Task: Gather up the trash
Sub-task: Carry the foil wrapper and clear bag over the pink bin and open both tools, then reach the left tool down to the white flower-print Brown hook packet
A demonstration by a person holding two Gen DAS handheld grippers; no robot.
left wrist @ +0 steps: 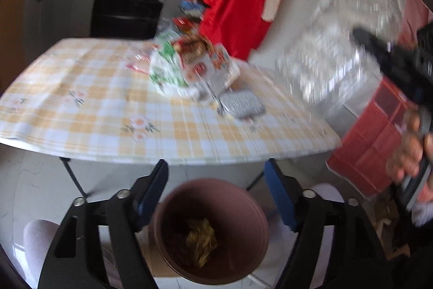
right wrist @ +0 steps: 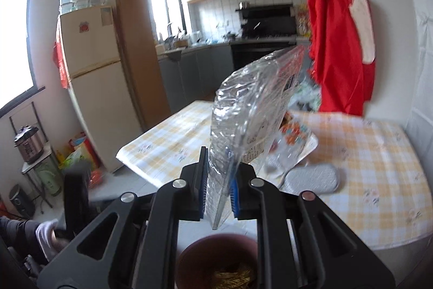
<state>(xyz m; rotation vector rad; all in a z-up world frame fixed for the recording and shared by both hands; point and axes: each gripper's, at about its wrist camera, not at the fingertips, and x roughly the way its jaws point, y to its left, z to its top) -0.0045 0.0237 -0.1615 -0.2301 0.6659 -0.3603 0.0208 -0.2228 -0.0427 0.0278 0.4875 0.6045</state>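
My left gripper (left wrist: pixel 216 187) hangs open over a brown trash bin (left wrist: pixel 254 210) on the floor, with nothing between its blue pads. A crumpled yellow wrapper (left wrist: pixel 201 240) lies inside the bin. My right gripper (right wrist: pixel 219 182) is shut on a clear plastic tray package (right wrist: pixel 243 110), held upright above the same bin (right wrist: pixel 216 243). In the left wrist view that clear package (left wrist: pixel 324 67) appears blurred at the right, carried by the black gripper and a hand (left wrist: pixel 411 151). A pile of printed wrappers (left wrist: pixel 189 64) and a silver pouch (left wrist: pixel 240 104) lie on the checked table (left wrist: pixel 94 99).
A red cloth (right wrist: pixel 338 45) hangs at the wall beside the table. A red crate (left wrist: pixel 370 140) stands on the floor at the right. A fridge (right wrist: pixel 92 85) and a rack with a cooker (right wrist: pixel 28 145) stand at the left; kitchen counters run behind.
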